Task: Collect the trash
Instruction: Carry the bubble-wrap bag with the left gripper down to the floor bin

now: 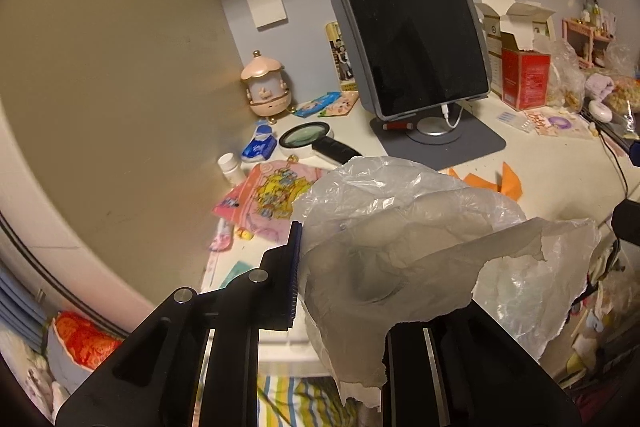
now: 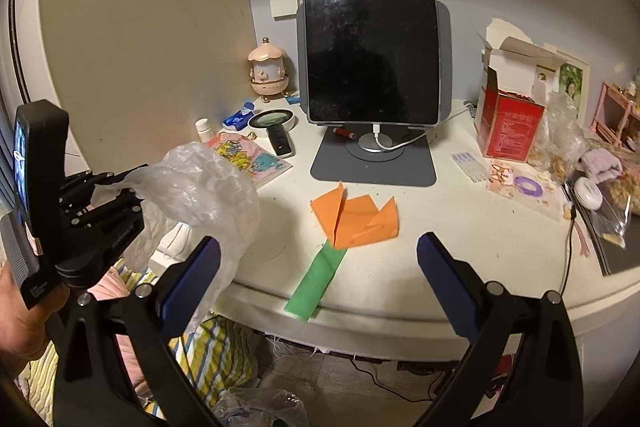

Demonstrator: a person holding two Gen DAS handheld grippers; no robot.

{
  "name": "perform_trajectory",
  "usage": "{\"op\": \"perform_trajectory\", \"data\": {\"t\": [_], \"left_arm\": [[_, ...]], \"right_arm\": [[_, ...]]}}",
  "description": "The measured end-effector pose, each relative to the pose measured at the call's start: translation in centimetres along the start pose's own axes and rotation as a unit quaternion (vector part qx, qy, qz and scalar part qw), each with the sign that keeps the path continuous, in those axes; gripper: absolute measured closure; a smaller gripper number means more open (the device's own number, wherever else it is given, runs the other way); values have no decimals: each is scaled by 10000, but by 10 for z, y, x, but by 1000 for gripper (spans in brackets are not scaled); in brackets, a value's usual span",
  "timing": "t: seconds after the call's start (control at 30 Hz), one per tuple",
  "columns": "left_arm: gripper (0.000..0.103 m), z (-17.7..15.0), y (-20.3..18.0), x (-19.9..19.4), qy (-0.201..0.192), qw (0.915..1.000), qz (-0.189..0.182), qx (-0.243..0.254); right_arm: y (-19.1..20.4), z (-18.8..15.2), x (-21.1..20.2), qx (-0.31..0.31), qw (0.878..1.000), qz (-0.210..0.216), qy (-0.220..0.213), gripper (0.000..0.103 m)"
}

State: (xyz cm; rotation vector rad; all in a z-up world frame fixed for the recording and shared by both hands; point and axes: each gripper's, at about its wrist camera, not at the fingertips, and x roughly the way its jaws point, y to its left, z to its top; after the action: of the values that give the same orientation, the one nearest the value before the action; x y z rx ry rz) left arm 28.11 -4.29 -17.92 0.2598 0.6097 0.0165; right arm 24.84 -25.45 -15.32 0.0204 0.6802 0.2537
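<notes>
A crumpled clear plastic bag hangs from my left gripper, which is shut on it. The bag hides the right finger, and only the blue pad of the left finger shows. In the right wrist view the same bag hangs at the desk's left front corner from the left gripper, which a hand holds. My right gripper stands open above the desk's front edge with nothing between its fingers. Beyond it lie a folded orange paper and a green paper strip.
On the white desk a tablet stands on a grey base. At the left are a magnifying glass, a pink sticker sheet and a small white bottle. A red box, snack bags and a cable crowd the right.
</notes>
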Motion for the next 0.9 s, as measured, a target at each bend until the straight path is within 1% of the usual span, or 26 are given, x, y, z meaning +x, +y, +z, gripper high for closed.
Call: {"op": "perform_trajectory", "data": {"t": [0.23,0.57,0.73,0.9], "left_arm": [[88,-35,15,-38,77,9998,-161,-59],[88,-82,35,-89,82,9995,-302,-39],[90,-107,51,-113,119,9992,-370,-105],[90,-130,61,-137,91,9989,-464,-8]], "right_arm": [[25,-25,-30,-23,10000,2,25,7],[87,-58,-71,-180,9997,133,-18,7],[114,-76,-90,-175,9998,116,-50,7],[140,-97,-107,-133,9999,62,-44,7]]}}
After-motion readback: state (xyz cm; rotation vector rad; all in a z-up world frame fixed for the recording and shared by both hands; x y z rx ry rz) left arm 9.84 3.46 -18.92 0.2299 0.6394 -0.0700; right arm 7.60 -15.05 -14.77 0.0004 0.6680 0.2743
